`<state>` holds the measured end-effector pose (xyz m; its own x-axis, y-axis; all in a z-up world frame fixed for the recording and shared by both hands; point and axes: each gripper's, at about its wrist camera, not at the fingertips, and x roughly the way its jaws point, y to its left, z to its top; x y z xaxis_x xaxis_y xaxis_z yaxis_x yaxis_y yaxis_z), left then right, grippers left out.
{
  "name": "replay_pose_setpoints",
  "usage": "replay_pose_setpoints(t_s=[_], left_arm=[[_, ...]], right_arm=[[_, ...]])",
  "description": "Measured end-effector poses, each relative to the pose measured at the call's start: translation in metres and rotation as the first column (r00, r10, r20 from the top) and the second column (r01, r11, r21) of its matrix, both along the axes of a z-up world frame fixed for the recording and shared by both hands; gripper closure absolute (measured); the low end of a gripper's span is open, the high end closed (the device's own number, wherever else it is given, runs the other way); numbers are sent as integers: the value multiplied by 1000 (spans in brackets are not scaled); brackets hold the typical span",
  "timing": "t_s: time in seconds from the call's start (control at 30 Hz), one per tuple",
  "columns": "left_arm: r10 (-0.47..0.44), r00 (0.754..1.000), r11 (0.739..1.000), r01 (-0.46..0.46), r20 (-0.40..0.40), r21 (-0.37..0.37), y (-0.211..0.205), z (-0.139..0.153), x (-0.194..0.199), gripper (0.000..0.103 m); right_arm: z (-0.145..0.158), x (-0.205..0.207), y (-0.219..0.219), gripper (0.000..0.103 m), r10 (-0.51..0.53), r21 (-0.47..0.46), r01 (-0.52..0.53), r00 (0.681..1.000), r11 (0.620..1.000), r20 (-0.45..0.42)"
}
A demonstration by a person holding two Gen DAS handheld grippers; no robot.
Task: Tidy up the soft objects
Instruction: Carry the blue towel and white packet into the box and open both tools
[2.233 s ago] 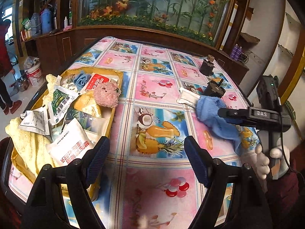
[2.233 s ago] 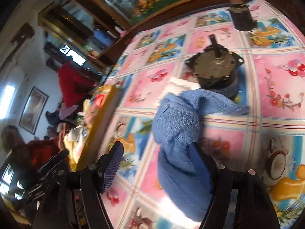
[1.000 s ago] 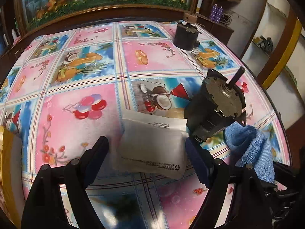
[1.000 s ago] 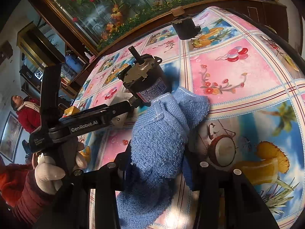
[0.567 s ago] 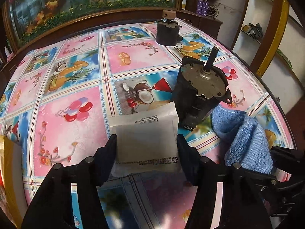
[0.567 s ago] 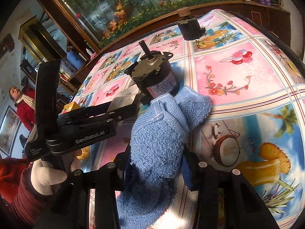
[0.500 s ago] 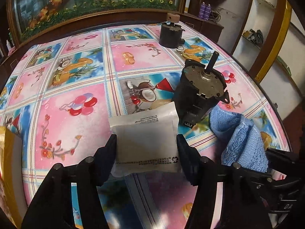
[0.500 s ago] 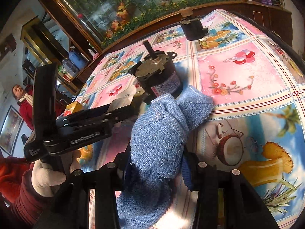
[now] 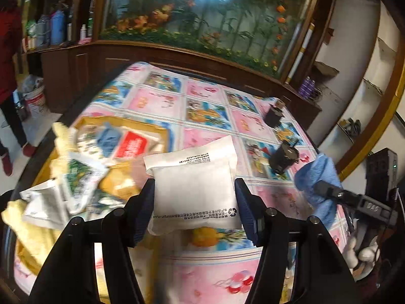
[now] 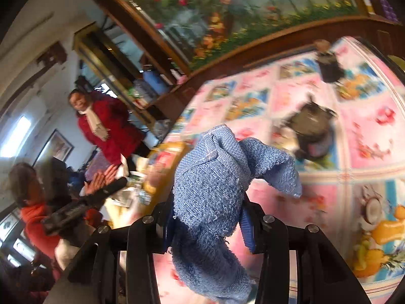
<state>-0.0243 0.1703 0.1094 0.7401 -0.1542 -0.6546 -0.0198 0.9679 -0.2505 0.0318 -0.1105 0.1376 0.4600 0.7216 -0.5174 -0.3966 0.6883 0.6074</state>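
My left hand-held gripper (image 9: 193,202) is clamped on a white pouch (image 9: 193,182) above the surface (image 9: 202,266), while my right hand-held gripper (image 10: 208,224) is clamped on a blue cloth (image 10: 215,182).

You have a table (image 9: 210,258) with a bright cloth of pink and blue fruit pictures. On its left side sits a yellow box (image 9: 162,129) full of soft packets and cloths. On the far right side two small dark motors (image 9: 283,157) stand, one (image 9: 273,117) farther away than the other.
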Motion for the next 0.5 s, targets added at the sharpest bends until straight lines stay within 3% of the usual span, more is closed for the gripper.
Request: replay_pose_setpoints(t_s=[0.13, 0.23, 0.33, 0.43, 0.5], left_arm=[[143, 990, 989, -142, -10, 46, 48, -9, -15, 43], [196, 980, 978, -192, -42, 76, 65, -28, -18, 42], [189, 978, 980, -181, -92, 87, 70, -53, -17, 41], [157, 980, 978, -137, -118, 160, 60, -69, -19, 38], [113, 985, 982, -91, -128, 165, 54, -75, -22, 34]], right_arm=[[40, 5, 39, 59, 69, 47, -71, 997, 996, 33], [61, 12, 73, 59, 117, 86, -120, 993, 989, 34], [71, 23, 116, 58, 153, 86, -156, 988, 984, 33], [65, 35, 170, 58, 203, 49, -203, 979, 978, 0], [56, 43, 208, 58, 224, -3, -224, 974, 974, -22]])
